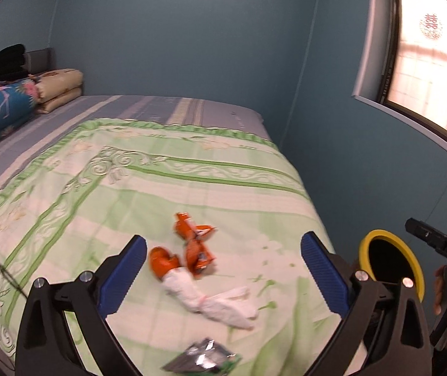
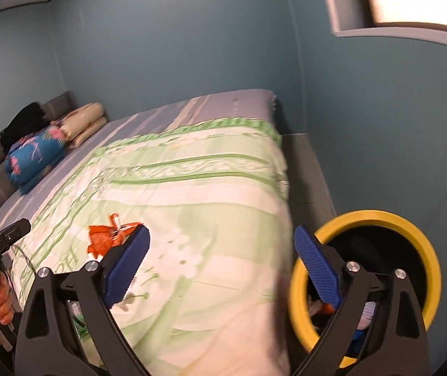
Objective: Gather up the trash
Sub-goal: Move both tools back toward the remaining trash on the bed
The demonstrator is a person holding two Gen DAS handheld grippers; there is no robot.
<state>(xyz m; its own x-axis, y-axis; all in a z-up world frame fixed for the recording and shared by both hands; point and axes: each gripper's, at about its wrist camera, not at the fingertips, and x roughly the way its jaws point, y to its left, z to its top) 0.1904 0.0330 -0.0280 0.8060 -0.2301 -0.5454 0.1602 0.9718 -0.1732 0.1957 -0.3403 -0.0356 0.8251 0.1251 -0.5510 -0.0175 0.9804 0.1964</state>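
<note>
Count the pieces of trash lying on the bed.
4, possibly more hidden: an orange wrapper mid-quilt, a small orange ball beside it, a crumpled white tissue just nearer, and a silver-green packet at the bottom edge.

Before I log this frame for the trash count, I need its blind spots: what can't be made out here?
- Yellow-rimmed bin: right wrist view, the contents are mostly hidden by the right gripper and dark shadow.
- Silver wrapper: left wrist view, cut off by the bottom edge, print blurred.
- Orange wrappers: both views, motion blur hides the labels.
- White tissue: left wrist view, one piece or several, unclear.
</note>
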